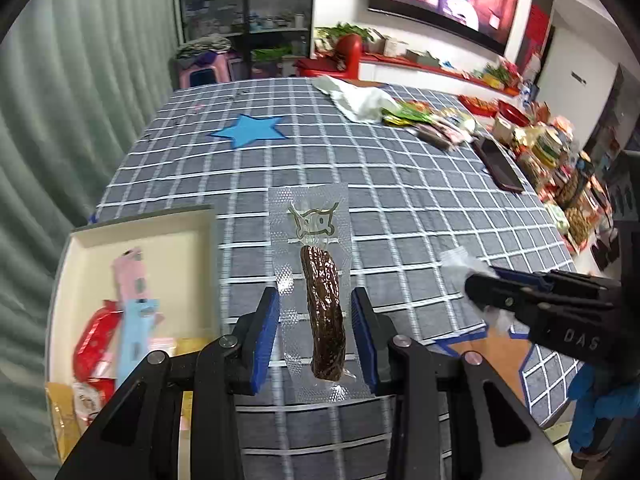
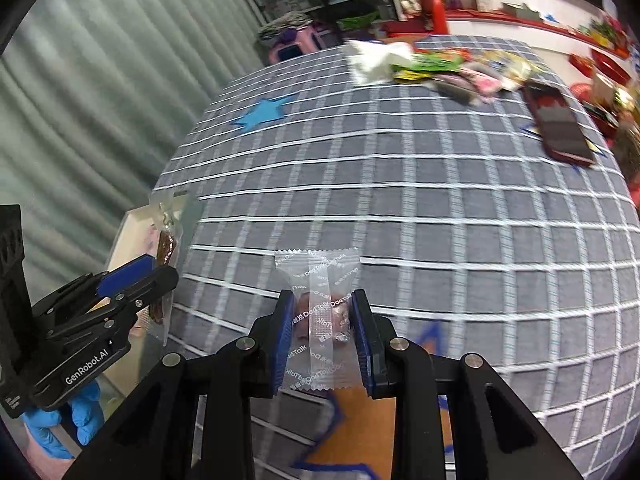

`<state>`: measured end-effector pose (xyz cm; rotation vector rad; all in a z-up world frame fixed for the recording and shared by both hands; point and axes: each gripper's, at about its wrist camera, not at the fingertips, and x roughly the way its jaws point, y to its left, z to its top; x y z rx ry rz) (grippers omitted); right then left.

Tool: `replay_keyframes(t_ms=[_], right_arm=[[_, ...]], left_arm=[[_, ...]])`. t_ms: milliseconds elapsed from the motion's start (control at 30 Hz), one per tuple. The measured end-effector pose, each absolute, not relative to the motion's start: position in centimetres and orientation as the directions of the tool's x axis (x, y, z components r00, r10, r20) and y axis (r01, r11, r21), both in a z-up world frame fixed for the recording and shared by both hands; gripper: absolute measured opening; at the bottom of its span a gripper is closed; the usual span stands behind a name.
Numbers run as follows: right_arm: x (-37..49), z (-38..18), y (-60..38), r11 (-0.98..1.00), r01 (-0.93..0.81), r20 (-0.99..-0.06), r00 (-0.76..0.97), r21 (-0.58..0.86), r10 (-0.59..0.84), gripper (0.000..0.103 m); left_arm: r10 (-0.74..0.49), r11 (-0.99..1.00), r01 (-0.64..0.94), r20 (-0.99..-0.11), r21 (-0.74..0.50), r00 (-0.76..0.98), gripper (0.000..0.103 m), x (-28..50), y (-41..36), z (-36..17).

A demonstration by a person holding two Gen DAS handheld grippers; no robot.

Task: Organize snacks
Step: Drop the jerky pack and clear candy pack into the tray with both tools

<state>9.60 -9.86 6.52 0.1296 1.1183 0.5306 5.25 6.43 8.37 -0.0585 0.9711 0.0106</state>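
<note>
Left gripper (image 1: 316, 340), seen through its own camera, is clamped on a clear vacuum pouch (image 1: 310, 280) with a dark brown sausage-like snack inside, the blue pads pressing both long edges; the pouch's long axis runs straight out ahead between the fingers, its printed end farthest from the claw. Off to that claw's left and slightly below sits the open cream box (image 1: 140, 236), already holding several packets, so this arm looks the nearer one for the drop. To its right, the right gripper holds something white and crinkled. From the right wrist camera, the right gripper (image 2: 322, 332) is closed on a small clear candy wrapper (image 2: 318, 304), long axis pointing ahead, with the checked tablecloth (image 2: 440, 200) beyond and the box far to its left, behind the left claw.
</note>
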Motion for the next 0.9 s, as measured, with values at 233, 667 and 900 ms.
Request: replay_keyframes(t_ms=[233,667,900], right_arm=[[9.1,6.9,-3.1,0.827,-0.434,-0.820,0.280,0.356,0.500,0.031],[9.1,6.9,9.3,0.733,-0.585,-0.833,0.166,0.347,0.527,0.031],[9.2,6.1,13.5,0.703,-0.647,-0.866,0.129,0.296,0.483,0.031]], left_arm=[[0.021,0.992,-0.114,-0.815,-0.055,0.579,0.040,3.6,11.3,8.6],[0.104,0.957,-0.284,-0.838,-0.063,0.535,0.040,-0.7,21.7,6.9],[0.126,0.960,-0.279,-0.862,-0.019,0.492,0.050,-1.1,22.1,5.4]])
